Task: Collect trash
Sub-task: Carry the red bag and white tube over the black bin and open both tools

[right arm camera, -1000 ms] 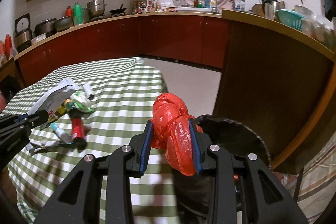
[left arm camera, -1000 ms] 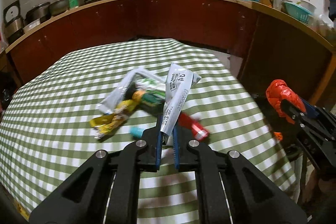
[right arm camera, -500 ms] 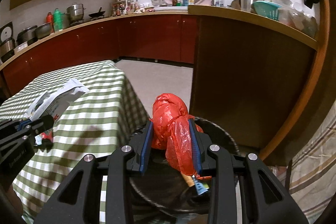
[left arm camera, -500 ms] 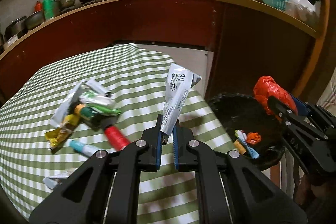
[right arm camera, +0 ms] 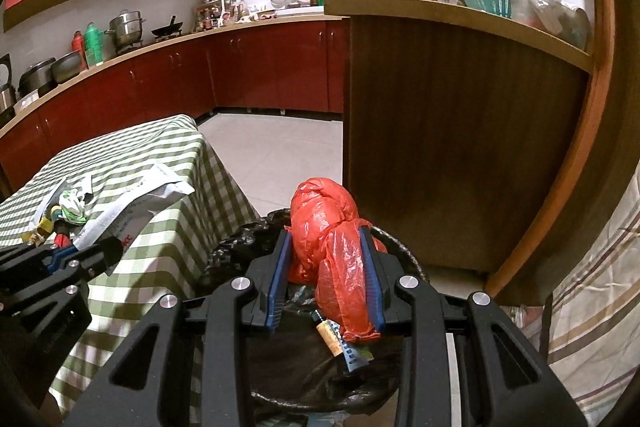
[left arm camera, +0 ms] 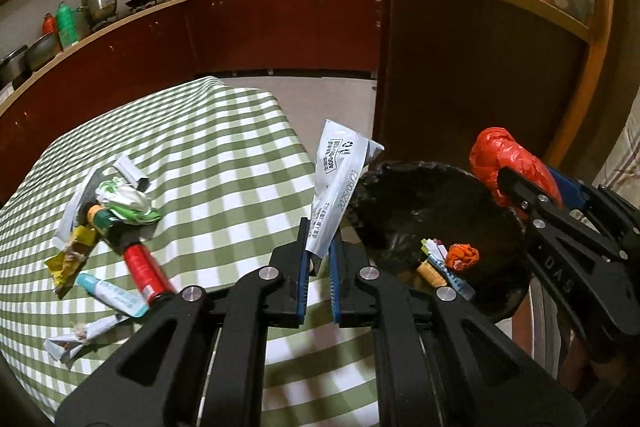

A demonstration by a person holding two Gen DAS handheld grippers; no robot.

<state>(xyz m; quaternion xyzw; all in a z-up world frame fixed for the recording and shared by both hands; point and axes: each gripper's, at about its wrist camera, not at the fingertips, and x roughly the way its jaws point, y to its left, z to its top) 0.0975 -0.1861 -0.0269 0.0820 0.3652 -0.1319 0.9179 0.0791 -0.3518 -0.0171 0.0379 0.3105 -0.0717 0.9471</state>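
Left gripper (left arm camera: pixel 319 259): fingers clamped on the lower end of a silver-white wrapper (left arm camera: pixel 338 183), which stands upright above the jaws. Printed text and a date run along its face. It sits over the table's right edge, just beside the rim of the black-lined trash bin (left arm camera: pixel 400 211).

Right gripper (right arm camera: pixel 326 267): fingers closed around a crumpled red plastic bag (right arm camera: pixel 328 223). The bag bulges above the fingertips and trails down between them. It is held directly over the bin opening; from the left wrist view the same bag (left arm camera: pixel 508 163) sits at the bin's far right rim.

Inside the bin: small orange crumple (left arm camera: pixel 462 255), a cork-like piece (right arm camera: pixel 332 333), a blue-and-white strip (right arm camera: pixel 354 355).

Table with green-checked cloth (left arm camera: pixel 224 163), left of the bin. Remaining trash lies in a cluster near its left side:
- red tube (left arm camera: pixel 144 269), lying at an angle
- green-and-white crumpled packet (left arm camera: pixel 128 203), on the tube's upper end
- yellow wrapper (left arm camera: pixel 70 259), left of the tube
- teal-and-white tube (left arm camera: pixel 110 293), just below the yellow wrapper
- flattened white wrapper (left arm camera: pixel 84 339), nearest the camera

Background: red kitchen cabinets (right arm camera: pixel 248 67) and a wooden counter end (right arm camera: pixel 448 163) behind the bin
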